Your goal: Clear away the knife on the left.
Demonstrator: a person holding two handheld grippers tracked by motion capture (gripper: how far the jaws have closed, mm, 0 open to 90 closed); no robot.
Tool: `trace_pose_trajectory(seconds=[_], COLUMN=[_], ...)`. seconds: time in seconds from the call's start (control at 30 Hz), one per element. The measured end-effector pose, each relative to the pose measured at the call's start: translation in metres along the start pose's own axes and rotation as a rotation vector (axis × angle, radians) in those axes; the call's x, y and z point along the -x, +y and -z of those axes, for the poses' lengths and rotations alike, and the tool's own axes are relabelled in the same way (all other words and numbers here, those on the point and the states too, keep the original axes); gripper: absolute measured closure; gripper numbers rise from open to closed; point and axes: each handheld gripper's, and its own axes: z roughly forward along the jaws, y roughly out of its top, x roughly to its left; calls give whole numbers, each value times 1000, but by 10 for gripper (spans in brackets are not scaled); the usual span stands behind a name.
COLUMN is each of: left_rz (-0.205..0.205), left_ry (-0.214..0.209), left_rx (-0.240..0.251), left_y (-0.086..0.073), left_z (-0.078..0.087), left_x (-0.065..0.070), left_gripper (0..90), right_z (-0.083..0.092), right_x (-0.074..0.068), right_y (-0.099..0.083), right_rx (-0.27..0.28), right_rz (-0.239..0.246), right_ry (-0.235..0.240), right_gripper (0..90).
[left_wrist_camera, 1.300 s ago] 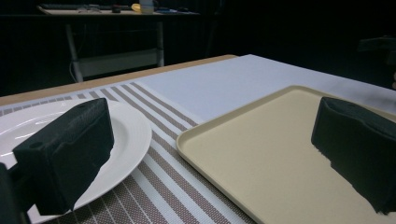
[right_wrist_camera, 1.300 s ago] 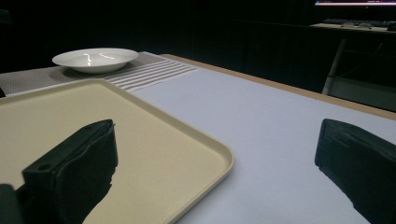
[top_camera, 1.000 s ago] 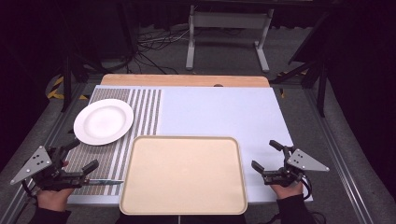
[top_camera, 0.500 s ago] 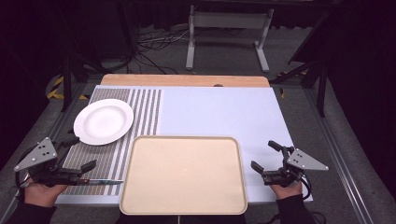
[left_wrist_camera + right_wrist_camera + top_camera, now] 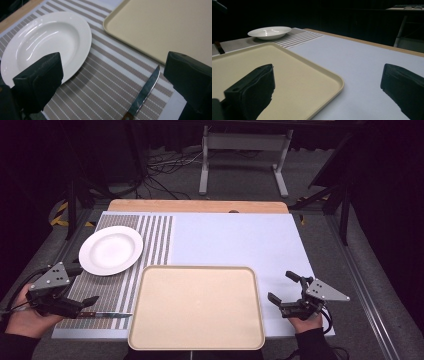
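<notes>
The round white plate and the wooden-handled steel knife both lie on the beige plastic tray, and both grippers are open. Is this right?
Not quite. The round white plate and the wooden-handled steel knife lie on the striped placemat, beside the beige plastic tray, which holds nothing; the high view shows this. Both the left gripper and right gripper are open.

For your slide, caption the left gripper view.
Open tongs over a striped mat, above plate, knife and tray.

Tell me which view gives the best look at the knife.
The left gripper view: the knife lies close on the striped mat, its blade clear and the handle's start at the bottom edge. The high view shows it whole but small, beside the tray.
</notes>
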Motion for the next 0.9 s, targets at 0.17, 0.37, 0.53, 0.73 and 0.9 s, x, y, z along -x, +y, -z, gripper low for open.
trace_pose_trajectory(seconds=[0.17,0.37,0.53,0.73,0.9], left_rz=[-32,-65,-84,-108,-117], left_ry=[-8,-19,-24,-23,-46], left_rx=[-81,-170,-227,-294,-356], left_y=[2,6,11,15,18], left_z=[-2,-7,-8,-8,-11], left_x=[-1,-2,0,-3,-2], left_gripper=[37,45,53,56,56], right_z=[0,-1,-1,-2,-2], right_x=[0,0,0,0,0], right_y=[0,0,0,-1,-1], right_rx=[0,-5,-10,-11,-14], right_rz=[0,-2,0,-2,-3], right_ry=[1,6,10,16,17], right_gripper=[2,2,2,2,2])
